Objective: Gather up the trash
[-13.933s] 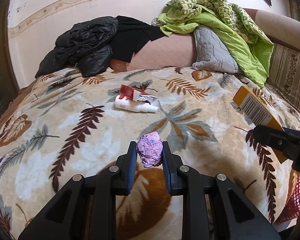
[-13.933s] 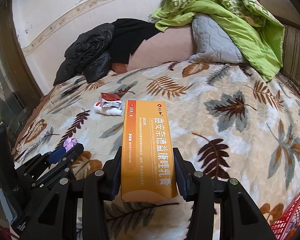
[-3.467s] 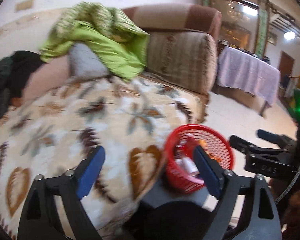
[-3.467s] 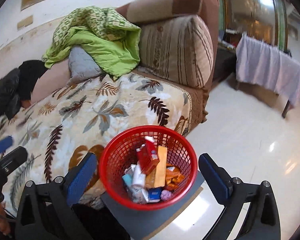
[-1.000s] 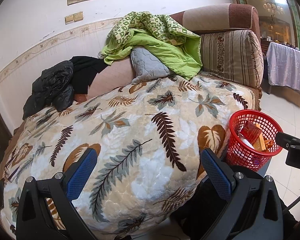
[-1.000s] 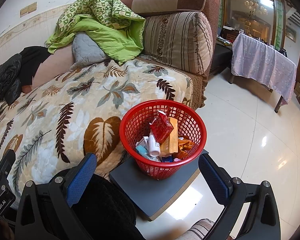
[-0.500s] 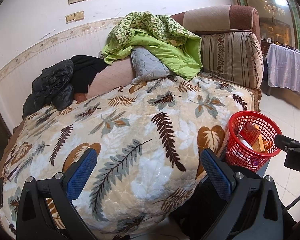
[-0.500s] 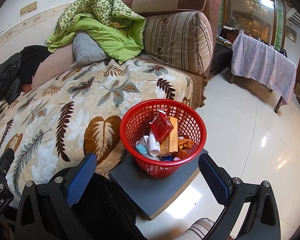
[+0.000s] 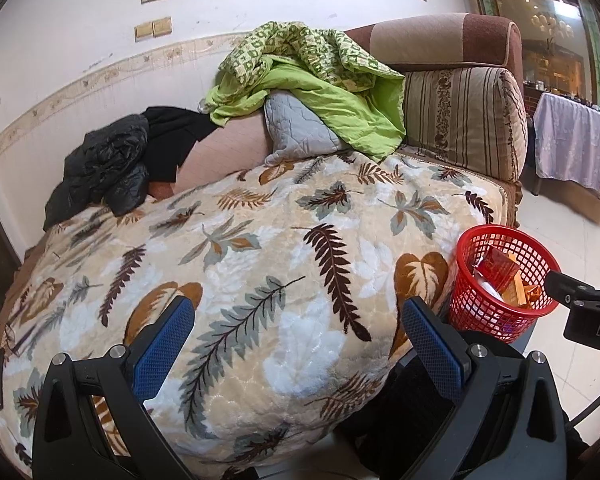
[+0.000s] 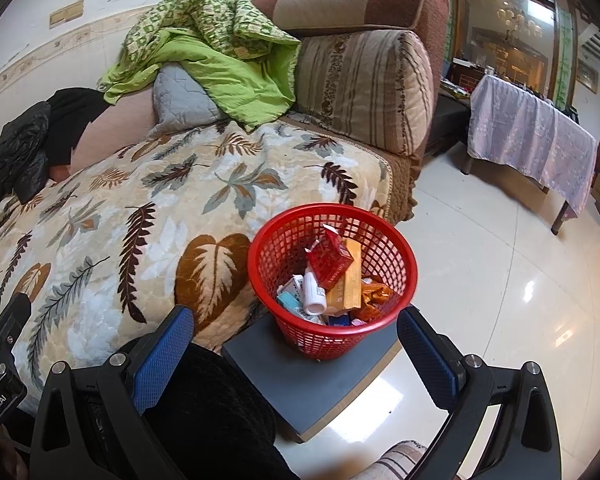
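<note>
both the left gripper [image 9: 297, 334] and right gripper [image 10: 293, 334] are spread wide, empty. collected trash sits in the red plastic mesh basket [image 10: 396, 280] at frame centre; the leaf-patterned fleece blanket [image 9: 259, 264] looks clear, so collecting seems done, needing only a last scan.

Red mesh basket [image 10: 332, 332], cream leaf-print blanket [image 9: 259, 264], green quilt [image 9: 320, 76], striped brown cushion [image 10: 364, 88]

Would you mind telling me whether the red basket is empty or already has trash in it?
Partly filled: the red basket holds boxes, a white bottle and wrappers below its rim.
</note>
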Demonstrator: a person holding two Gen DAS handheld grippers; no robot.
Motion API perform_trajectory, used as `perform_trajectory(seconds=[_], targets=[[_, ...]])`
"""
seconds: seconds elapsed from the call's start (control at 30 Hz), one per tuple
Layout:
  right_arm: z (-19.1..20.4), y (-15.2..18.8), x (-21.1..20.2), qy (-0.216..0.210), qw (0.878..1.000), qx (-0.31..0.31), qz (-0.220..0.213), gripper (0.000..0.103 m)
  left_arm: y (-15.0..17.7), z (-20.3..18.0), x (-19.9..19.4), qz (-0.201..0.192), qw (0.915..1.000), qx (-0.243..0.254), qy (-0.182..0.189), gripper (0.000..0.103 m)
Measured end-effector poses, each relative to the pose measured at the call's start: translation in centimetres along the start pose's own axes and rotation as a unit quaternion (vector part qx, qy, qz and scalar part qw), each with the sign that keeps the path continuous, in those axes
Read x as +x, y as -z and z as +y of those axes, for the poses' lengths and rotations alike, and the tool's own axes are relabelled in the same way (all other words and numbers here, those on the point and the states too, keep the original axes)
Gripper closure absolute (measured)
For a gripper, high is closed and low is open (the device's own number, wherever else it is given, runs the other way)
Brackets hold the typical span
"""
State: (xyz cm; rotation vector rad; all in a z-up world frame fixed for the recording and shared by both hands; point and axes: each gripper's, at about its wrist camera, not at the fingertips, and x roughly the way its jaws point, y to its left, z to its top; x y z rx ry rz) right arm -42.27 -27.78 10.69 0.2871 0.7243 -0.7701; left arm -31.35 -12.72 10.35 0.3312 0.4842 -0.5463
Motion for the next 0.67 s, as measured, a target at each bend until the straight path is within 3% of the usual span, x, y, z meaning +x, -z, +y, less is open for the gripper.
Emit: perform_trajectory(seconds=[0.23,0.4,0.6,0.67], targets=[[2.7,-2.0,0.5,-0.02,0.999,-0.029,-0.019,0.0,0.2,3.0,1.0,0.028,0.9979,-0.053,-0.025,0.0],[7.4,-4.7,1.4,-0.062,0.995,-0.066,-0.032,0.0,0.7,6.4,1.7,0.053,0.992,-0.098,-0.06,0.0],[15.9,-6.5,4.7,-0.132,0.984,-0.118,-0.026,0.0,1.7,12.2,3.7,0.094,0.9731,-0.177,-0.113,0.0],[19.2,-7.0,7.5,-0.171,0.977,-0.13,0.003,0.0,2.1,13.7,5.1,0.118,0.9652,-0.2,-0.12,0.0]])
